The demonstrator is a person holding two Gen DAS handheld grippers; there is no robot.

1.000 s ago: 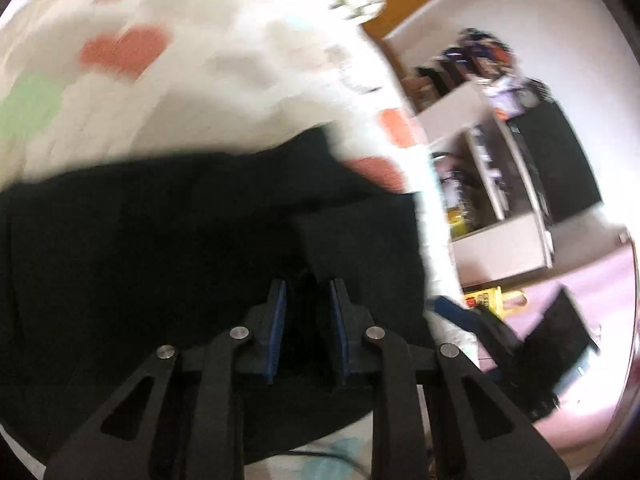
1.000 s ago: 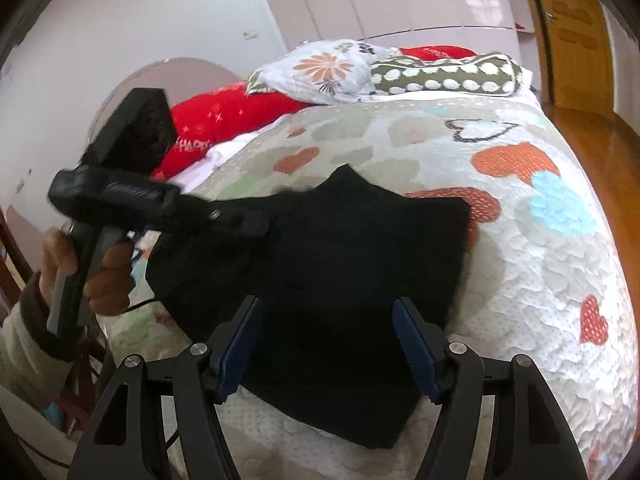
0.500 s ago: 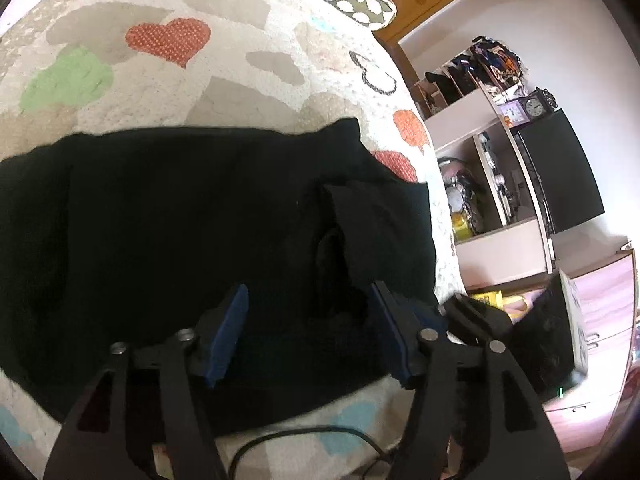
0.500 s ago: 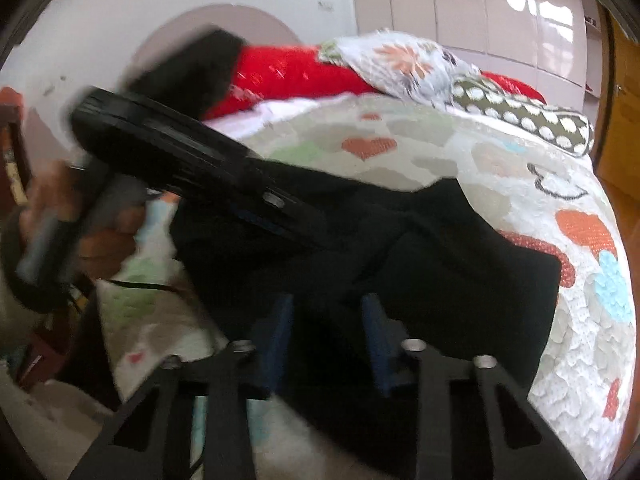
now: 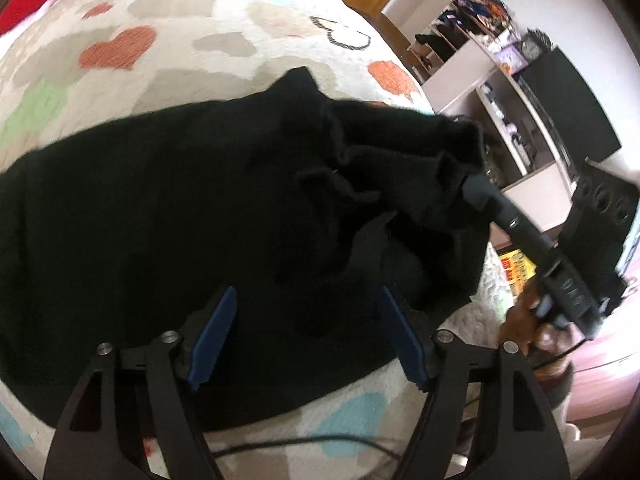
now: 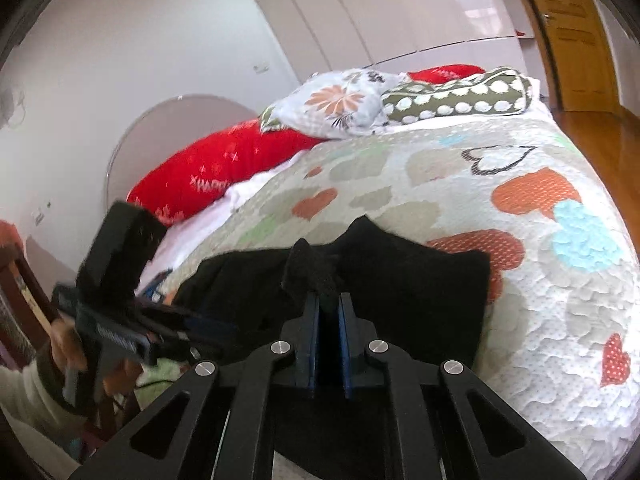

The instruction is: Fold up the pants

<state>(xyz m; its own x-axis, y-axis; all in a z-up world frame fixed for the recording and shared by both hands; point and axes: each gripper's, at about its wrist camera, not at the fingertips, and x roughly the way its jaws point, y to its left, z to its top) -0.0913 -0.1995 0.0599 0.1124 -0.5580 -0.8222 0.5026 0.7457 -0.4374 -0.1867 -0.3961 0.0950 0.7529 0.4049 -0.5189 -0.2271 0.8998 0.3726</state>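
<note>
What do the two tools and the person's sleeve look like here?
Both are alike. The left tool and right tool have matte black angular linkage arms with triangular cut-outs, silver round pins at the joints, and flat blue pads lining the fingers. From the side, each carries a black boxy block on a grooved black rail. A thin dark cable trails below. The sleeve is cream with a dark cuff.

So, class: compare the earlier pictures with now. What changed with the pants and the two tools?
The left tool let go of the black pants, its jaws opening. The right tool closed on a fold of them, lifting it. The pants otherwise stay spread on the heart-patterned quilt.
</note>
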